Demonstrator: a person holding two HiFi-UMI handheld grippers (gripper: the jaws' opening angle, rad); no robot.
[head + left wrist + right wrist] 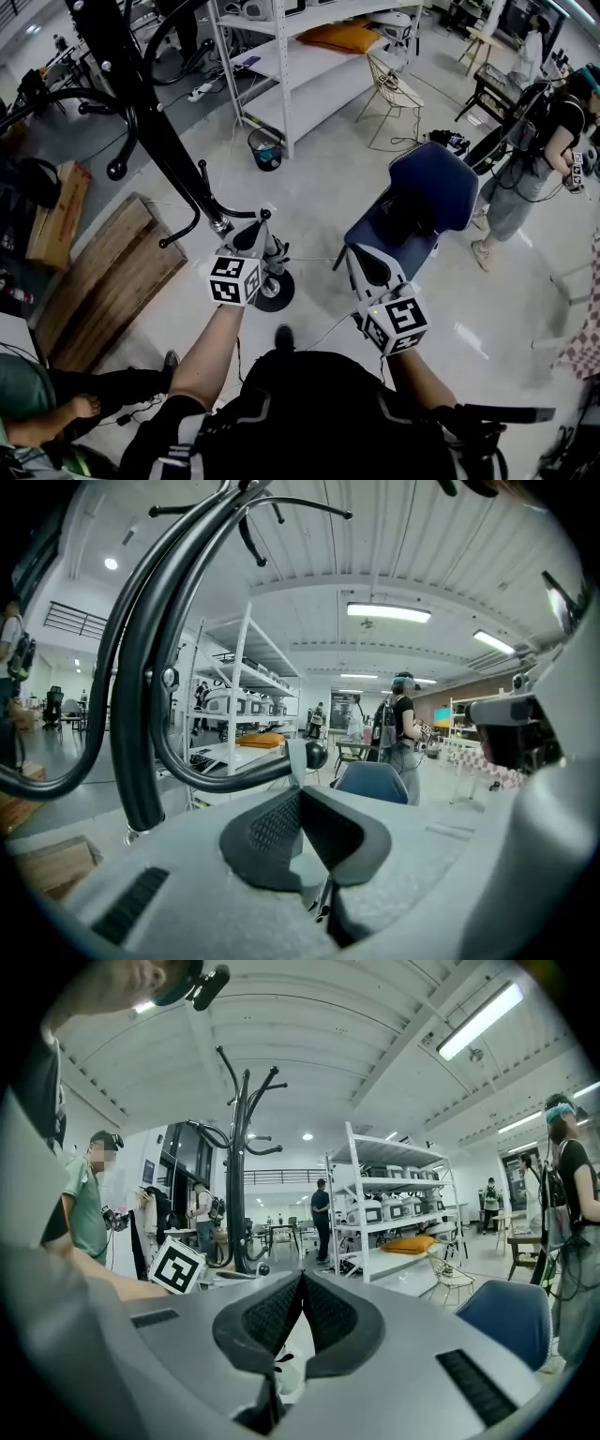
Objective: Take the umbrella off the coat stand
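black metal coat stand (pixel 150 112) with ball-ended hooks. umbrella: not identifiable in any view, possibly hidden below the left gripper (pixel 298 794). left jaws closed, apparently pinching a pale strip (pixel 294 761) just beside a hook (pixel 234 775). right gripper (pixel 302 1279) closed on nothing, apart from the stand. risk: the strip snags on the hook's ball end if drawn sideways and tugs the stand; a thin pinch may slip.

Bright, even light falls from ceiling strip lights (pixel 389 612), the pale floor (pixel 319 202) shows soft glare and faint shadows, and both gripper views bend strongly with dark vignetted corners.
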